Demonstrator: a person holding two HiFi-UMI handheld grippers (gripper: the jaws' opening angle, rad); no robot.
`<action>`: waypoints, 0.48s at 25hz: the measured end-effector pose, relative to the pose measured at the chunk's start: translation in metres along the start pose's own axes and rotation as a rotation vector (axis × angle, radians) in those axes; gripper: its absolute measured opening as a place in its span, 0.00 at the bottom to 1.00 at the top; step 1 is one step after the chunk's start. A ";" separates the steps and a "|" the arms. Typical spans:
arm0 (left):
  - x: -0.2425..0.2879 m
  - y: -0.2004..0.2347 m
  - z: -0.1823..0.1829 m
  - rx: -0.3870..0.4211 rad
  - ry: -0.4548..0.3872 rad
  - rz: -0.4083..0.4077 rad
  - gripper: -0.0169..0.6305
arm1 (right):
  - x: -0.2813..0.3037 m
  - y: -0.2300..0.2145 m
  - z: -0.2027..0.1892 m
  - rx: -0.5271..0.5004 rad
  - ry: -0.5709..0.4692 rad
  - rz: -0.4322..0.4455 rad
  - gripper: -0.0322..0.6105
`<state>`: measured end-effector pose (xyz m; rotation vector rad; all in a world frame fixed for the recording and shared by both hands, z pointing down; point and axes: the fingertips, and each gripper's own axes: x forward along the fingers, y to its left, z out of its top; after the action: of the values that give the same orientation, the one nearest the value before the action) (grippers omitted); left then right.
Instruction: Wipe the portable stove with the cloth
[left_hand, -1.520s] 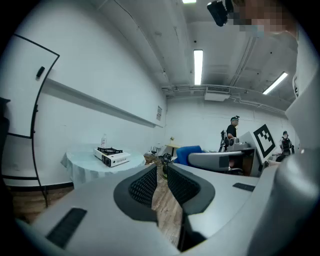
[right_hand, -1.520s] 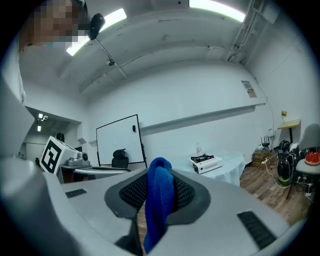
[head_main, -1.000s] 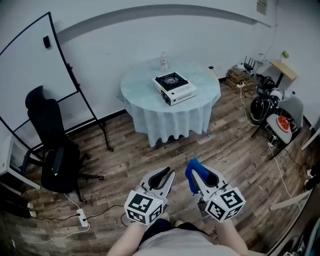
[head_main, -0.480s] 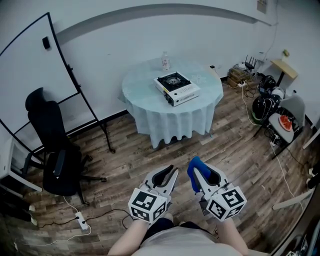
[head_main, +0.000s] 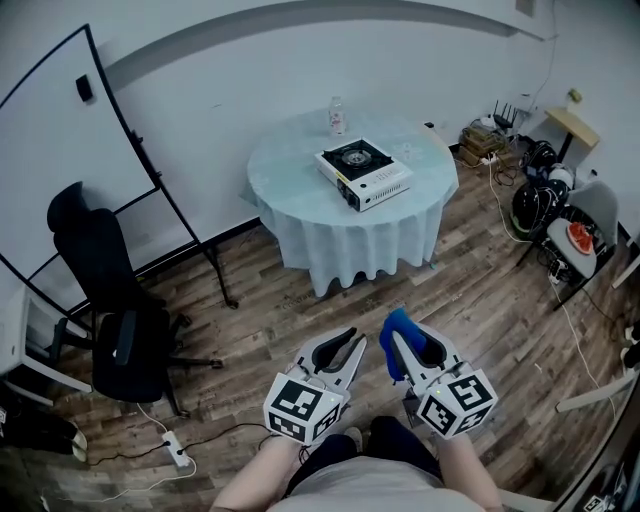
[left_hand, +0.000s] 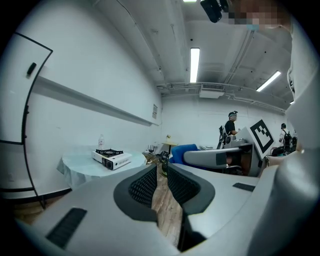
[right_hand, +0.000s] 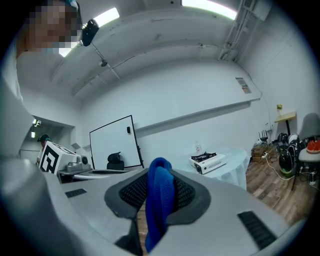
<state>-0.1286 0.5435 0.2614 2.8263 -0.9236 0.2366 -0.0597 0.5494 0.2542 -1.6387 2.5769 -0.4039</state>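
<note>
Your right gripper (head_main: 408, 345) pinches the blue cloth (right_hand: 159, 197) tight, so it won't drop on the way; your left gripper (head_main: 345, 348) is almost closed, holding nothing; the portable stove (head_main: 364, 173) sits far ahead on the round table (head_main: 295, 165), not reached yet.

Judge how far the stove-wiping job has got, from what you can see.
Done: the right gripper is shut on the blue cloth. In hand: the person stands well short of the round table. Left: reach the portable stove and wipe it.
</note>
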 end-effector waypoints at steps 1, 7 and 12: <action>0.002 0.005 0.000 0.006 0.004 -0.001 0.15 | 0.004 0.000 0.000 -0.007 0.003 0.001 0.21; 0.027 0.031 0.003 -0.017 -0.002 0.002 0.15 | 0.031 -0.019 0.005 -0.069 0.030 -0.012 0.21; 0.072 0.059 0.006 -0.029 0.001 0.011 0.15 | 0.069 -0.062 0.010 -0.082 0.041 -0.030 0.21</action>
<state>-0.1062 0.4545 0.2760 2.7953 -0.9345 0.2239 -0.0332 0.4612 0.2659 -1.7144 2.6350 -0.3413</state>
